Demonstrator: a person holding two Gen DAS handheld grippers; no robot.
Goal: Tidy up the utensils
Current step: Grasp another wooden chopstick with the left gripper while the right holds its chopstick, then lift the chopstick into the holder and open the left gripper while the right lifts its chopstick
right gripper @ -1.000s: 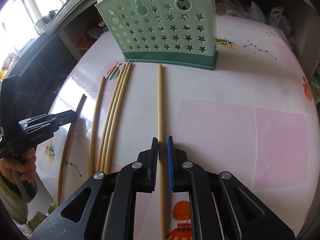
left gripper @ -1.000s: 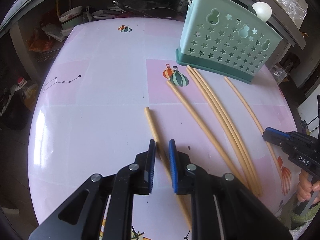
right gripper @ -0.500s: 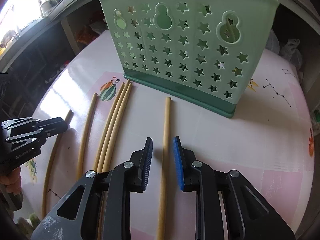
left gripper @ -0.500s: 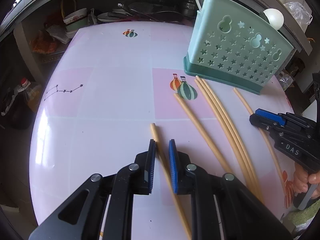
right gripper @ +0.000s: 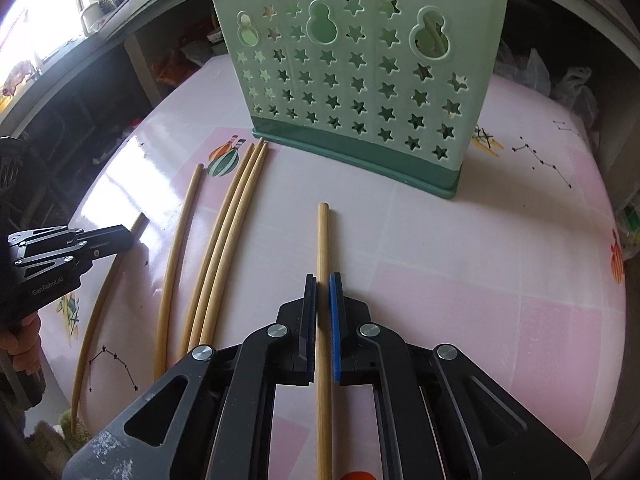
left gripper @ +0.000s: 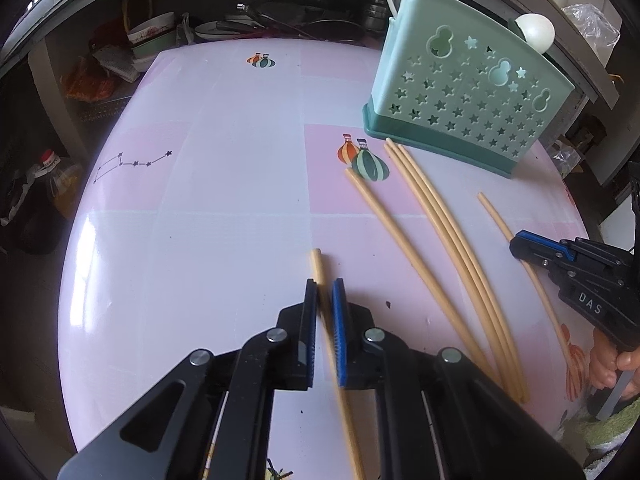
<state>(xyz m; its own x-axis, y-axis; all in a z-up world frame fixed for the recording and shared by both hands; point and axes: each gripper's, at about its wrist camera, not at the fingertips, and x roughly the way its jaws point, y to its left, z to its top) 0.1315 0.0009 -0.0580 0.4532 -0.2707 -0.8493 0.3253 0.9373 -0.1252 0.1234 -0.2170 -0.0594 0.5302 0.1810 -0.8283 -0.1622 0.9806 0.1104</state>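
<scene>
Several tan chopsticks lie on the pink table in front of a green star-punched holder (left gripper: 460,108) (right gripper: 360,80). My left gripper (left gripper: 324,284) is closing on the leftmost chopstick (left gripper: 318,264), gripped just behind its far tip. My right gripper (right gripper: 323,280) is closing on the rightmost chopstick (right gripper: 323,236), its pads tight on the shaft. Each gripper also shows in the other view: the right gripper (left gripper: 516,246) and the left gripper (right gripper: 128,238). Between them lie a single chopstick (left gripper: 400,232) (right gripper: 180,248) and three chopsticks side by side (left gripper: 448,240) (right gripper: 224,248).
A white spoon (left gripper: 534,32) stands in the holder, and chopsticks (right gripper: 432,36) show through one of its gourd holes. Cluttered shelves with bowls (left gripper: 152,36) run behind the table. The table's round edge drops off at the left and right.
My right jaws opened, moved forward along their chopstick toward the holder, and shut again. My left fingertips now sit nearer the far tip of their chopstick, with the jaws a little narrower.
</scene>
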